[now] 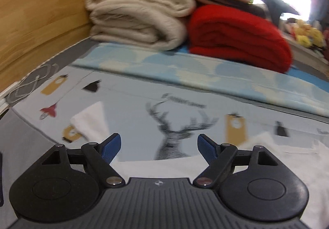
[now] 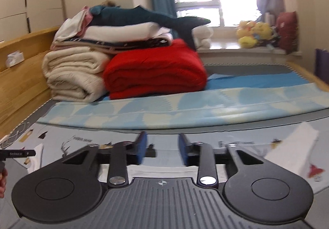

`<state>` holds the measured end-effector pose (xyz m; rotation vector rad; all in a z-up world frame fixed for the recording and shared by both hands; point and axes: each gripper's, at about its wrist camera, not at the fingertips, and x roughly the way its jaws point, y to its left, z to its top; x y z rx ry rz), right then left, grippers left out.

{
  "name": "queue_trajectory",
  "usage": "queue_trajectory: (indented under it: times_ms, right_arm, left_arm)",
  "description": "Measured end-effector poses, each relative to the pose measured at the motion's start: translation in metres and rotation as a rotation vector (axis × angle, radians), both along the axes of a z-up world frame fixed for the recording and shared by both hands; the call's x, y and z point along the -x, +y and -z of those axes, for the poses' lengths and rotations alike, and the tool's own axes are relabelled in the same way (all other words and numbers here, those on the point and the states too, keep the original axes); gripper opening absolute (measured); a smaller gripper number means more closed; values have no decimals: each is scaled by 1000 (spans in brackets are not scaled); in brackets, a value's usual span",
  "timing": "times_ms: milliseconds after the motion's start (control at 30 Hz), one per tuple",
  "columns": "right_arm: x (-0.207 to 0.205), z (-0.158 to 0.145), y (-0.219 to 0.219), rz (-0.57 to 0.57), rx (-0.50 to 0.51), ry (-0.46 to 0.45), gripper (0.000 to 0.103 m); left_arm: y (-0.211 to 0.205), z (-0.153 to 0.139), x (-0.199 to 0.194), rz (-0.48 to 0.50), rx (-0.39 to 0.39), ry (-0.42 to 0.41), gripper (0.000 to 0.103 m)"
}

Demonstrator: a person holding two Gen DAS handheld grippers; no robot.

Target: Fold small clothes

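Two grippers work over a bed: the left gripper (image 1: pixel 158 146) spread wide, the right gripper (image 2: pixel 162 146) parted by a narrower gap, neither gripping cloth. Beyond, one cream blanket (image 1: pixel 133 15) and one red blanket (image 1: pixel 238 36) lie folded. One white garment (image 1: pixel 164 167), seemingly a T-shirt, lies flat on the patterned sheet (image 1: pixel 133 101) beneath both grippers.

Fuzzy red blanket (image 2: pixel 156 70), glossy wooden headboard (image 1: pixel 35 21)
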<state>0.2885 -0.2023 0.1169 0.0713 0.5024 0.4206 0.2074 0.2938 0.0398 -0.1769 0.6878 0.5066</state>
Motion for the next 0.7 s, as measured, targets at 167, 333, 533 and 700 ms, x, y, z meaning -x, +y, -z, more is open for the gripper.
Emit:
queue_trajectory:
  times_ms: [167,333,533,700]
  right_arm:
    - [-19,30,20,-25,18,90,19]
    - [-24,37,37,-96,71,87,19]
    - [-38,47,43,-101,84,128,19]
    - [-42,52,47,-100,88,147,19]
  left_arm:
    - [57,34,-6,-122,34,24,38]
    - [114,49,-4,-345,111,23,35]
    - [157,59,-8,-449,210,-16,52]
    - [170,77,-16,-445,281,20,38]
